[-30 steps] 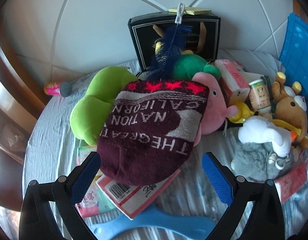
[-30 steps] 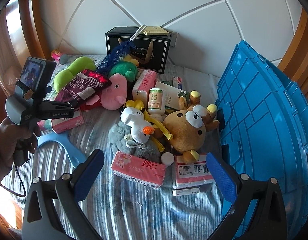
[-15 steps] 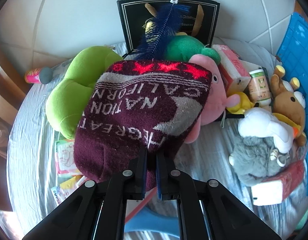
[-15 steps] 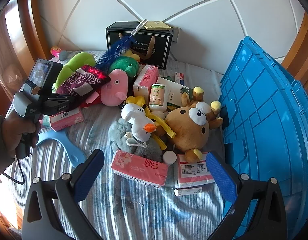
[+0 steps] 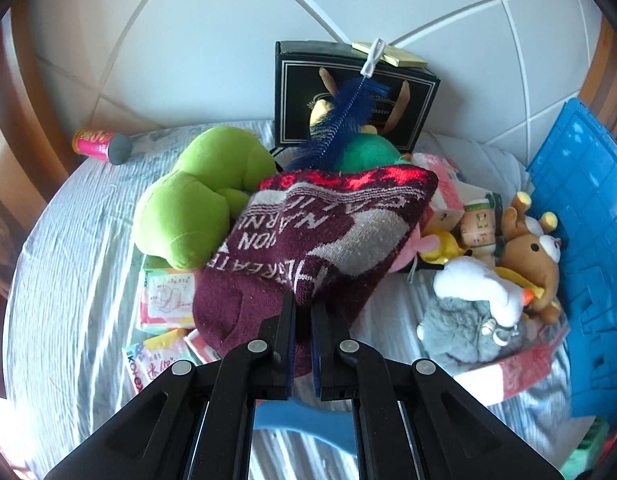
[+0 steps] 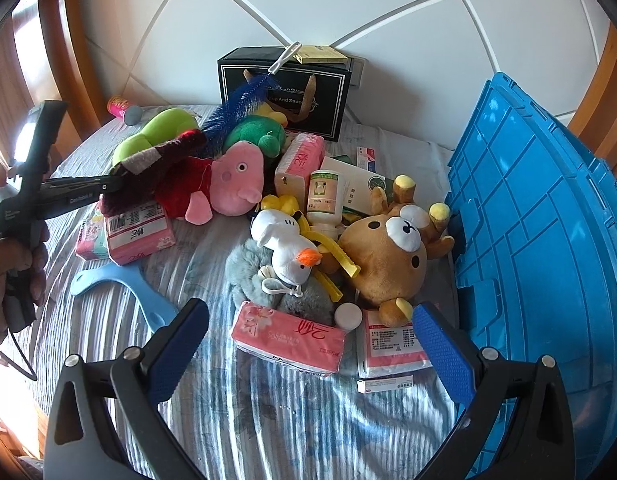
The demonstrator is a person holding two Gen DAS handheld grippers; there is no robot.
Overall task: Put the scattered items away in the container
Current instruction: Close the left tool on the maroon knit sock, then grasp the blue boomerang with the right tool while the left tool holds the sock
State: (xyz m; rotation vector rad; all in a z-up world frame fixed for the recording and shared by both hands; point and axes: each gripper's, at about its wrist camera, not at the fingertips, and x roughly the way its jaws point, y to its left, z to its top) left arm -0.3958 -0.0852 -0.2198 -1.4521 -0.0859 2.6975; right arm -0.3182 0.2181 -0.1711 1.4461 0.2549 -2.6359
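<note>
Left claw point(image 5: 303, 316) pinches the maroon sock point(image 5: 308, 248) (lettered, red-starred).

A home bedroom: striped bedsheet point(image 6: 268, 420), padded headboard point(image 6: 348, 8), scattered plush toys point(image 6: 392, 248).

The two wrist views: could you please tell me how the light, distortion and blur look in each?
Left wrist: strong fisheye bends the wall seams; sunlight streaks the bedsheet; the sock is slightly soft. Right wrist: same bowing, curving the blue crate; window glare washes out the left edge; the toys look sharp.
</note>
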